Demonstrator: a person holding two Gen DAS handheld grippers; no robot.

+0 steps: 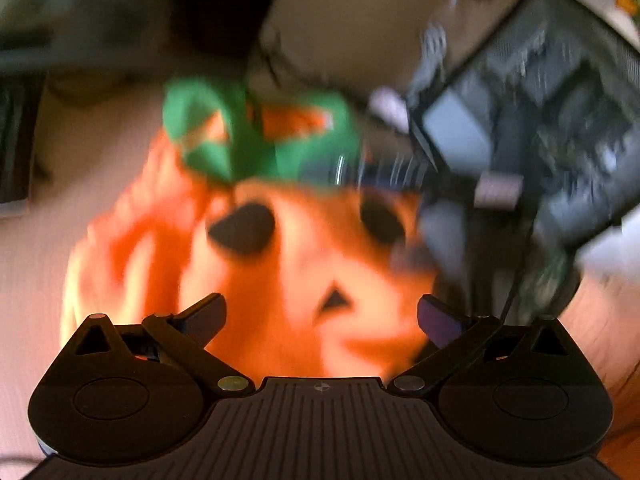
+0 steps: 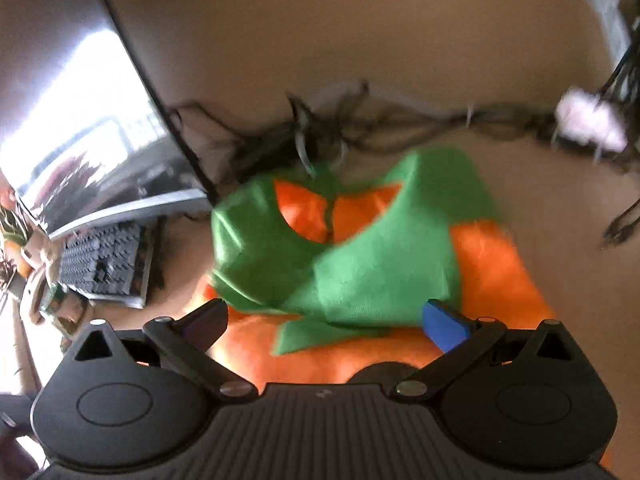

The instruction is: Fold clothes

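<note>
An orange pumpkin costume point(image 1: 280, 272) with black face patches and a green collar point(image 1: 256, 136) lies on the tan desk. My left gripper point(image 1: 322, 316) is open above its face, holding nothing. In the right wrist view the same costume point(image 2: 492, 272) shows its green collar point(image 2: 360, 256) spread over the orange body. My right gripper point(image 2: 324, 320) is open just over the collar's lower edge, empty. Both views are blurred by motion.
A computer case point(image 1: 540, 120) stands at the right in the left wrist view. A monitor point(image 2: 80, 120) and keyboard point(image 2: 104, 260) sit at the left in the right wrist view. A tangle of cables point(image 2: 360, 128) runs along the desk's back.
</note>
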